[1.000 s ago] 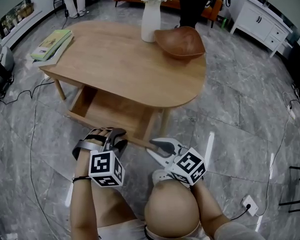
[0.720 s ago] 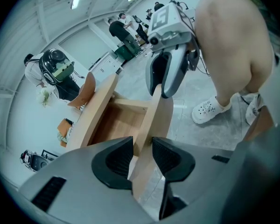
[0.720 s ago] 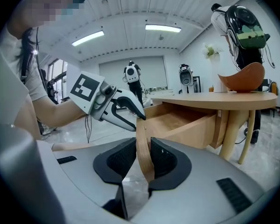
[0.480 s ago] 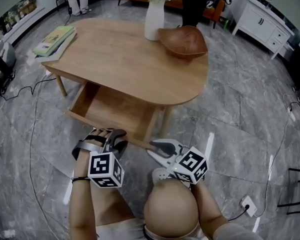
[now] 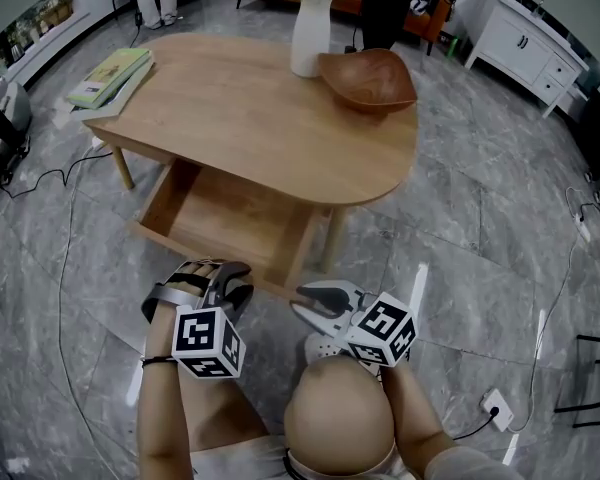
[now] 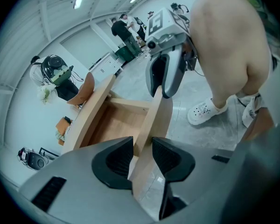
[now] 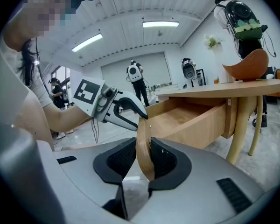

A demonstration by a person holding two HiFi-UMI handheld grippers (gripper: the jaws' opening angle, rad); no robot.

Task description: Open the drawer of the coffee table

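The wooden coffee table has its drawer pulled well out toward me, and the drawer's inside is bare. My left gripper is shut on the left part of the drawer front, with a pad on either side of the panel. My right gripper is shut on the right end of the same front panel. In the left gripper view my left gripper straddles the board and the right gripper shows beyond it. In the right gripper view my right gripper clamps the board and the left gripper shows farther along.
On the tabletop stand a white vase with flowers, a wooden bowl and stacked books. A white cabinet stands at the back right. Cables and a power strip lie on the marble floor. People stand in the background.
Both grippers keep their hold on the drawer front. The table sits slightly farther up in the head view, and a little more of the drawer's inside shows.
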